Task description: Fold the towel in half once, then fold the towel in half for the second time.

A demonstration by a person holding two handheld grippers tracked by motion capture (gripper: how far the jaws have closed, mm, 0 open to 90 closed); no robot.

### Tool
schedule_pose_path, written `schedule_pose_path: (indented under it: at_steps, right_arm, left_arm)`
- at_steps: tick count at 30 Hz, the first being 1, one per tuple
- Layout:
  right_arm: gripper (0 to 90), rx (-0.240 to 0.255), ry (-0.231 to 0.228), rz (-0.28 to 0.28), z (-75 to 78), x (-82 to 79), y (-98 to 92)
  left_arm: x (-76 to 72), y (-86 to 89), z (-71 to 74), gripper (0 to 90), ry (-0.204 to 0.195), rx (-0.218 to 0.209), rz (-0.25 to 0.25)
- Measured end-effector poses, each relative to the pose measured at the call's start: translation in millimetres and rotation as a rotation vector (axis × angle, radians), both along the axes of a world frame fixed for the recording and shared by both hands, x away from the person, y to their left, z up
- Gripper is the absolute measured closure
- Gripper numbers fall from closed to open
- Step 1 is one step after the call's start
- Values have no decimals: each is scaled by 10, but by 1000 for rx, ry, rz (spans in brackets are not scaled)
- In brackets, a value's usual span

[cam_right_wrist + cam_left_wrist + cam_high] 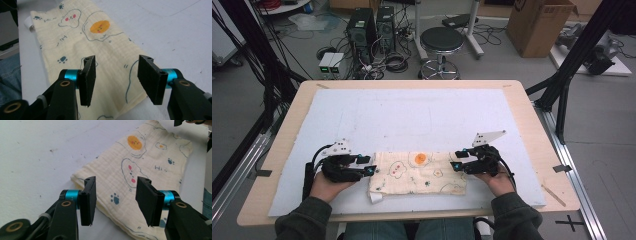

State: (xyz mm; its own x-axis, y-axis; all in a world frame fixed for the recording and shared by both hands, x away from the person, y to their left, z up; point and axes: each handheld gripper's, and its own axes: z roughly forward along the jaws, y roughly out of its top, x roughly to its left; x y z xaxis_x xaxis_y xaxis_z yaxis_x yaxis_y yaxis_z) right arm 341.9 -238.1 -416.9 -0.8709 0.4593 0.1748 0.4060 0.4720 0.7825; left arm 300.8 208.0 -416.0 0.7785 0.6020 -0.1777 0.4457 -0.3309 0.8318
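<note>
A cream folded cloth [417, 172] printed with a fried egg, clouds and paw marks lies flat near the front of the white board [412, 115]. My left gripper [367, 165] sits at the cloth's left end, held in a hand. In the left gripper view its jaws [116, 195] stand open above the cloth [140, 162] edge, with no pad pressing on the fabric. My right gripper [458, 160] is at the cloth's right end. In the right gripper view it [116, 75] is open too, with the cloth [82, 37] lying under the gap.
The board covers most of a wooden table [532, 125]. A thin wooden stick [554, 195] lies on the table's front right corner. Beyond the far edge stand a black stool [441, 42], computer towers [362, 27] and a cardboard box [539, 25].
</note>
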Motion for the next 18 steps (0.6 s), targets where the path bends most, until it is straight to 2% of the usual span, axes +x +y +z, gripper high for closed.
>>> schedule_pose_path:
  at_steps: [6,12,18]
  right_arm:
    - [478,9,-13,-5,13,52,40]
    - [476,4,-11,-9,5,63,50]
    - [475,4,-22,-13,11,96,47]
  left_arm:
    - [59,-39,63,485,-32,2,17]
    - [62,-62,57,477,-35,15,12]
    - [85,-40,64,468,-30,4,22]
